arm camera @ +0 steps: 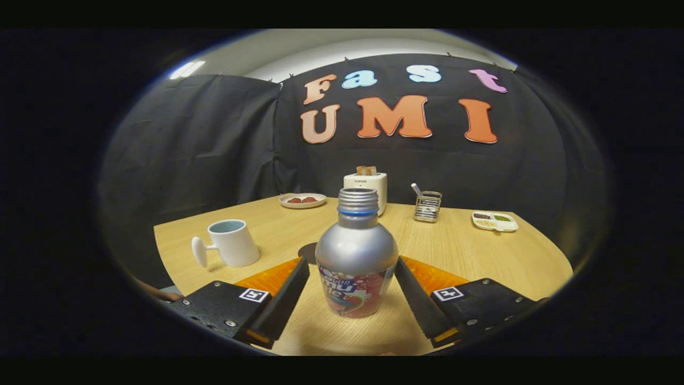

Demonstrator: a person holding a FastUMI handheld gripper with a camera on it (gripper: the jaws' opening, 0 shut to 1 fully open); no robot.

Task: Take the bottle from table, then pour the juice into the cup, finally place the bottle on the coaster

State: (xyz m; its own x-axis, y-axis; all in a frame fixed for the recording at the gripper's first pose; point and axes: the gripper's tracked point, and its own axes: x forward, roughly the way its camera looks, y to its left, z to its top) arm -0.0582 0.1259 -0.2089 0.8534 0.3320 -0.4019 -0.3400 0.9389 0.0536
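The tabletop (470, 256), light wood grain, extends from beneath the jaws to the black cloth wall beyond.

The gripper (352, 278) points forward over the near part of the tabletop. Its jaws are spread and angled inward, one on each side of the bottle (356, 256). Their tips lie close against the bottle's sides at its widest part; whether either actually touches cannot be told.

The bottle stands upright on the tabletop between the jaws. It is silver metal with a printed label on its lower body, a blue ring at the neck and a bare threaded mouth with no cap.

A white cup (233, 243) stands ahead and to the left of the jaws, well apart from the bottle, its handle pointing left.

A dark round coaster (306, 251) lies flat just behind the bottle, partly hidden by it and by the left jaw.

Far beyond the jaws, near the wall: a white toaster (374, 184) with bread in its slot, directly behind the bottle; a plate (302, 200) with dark pieces to its left; a wire holder (427, 206) to its right; a divided tray (495, 221) farther right.
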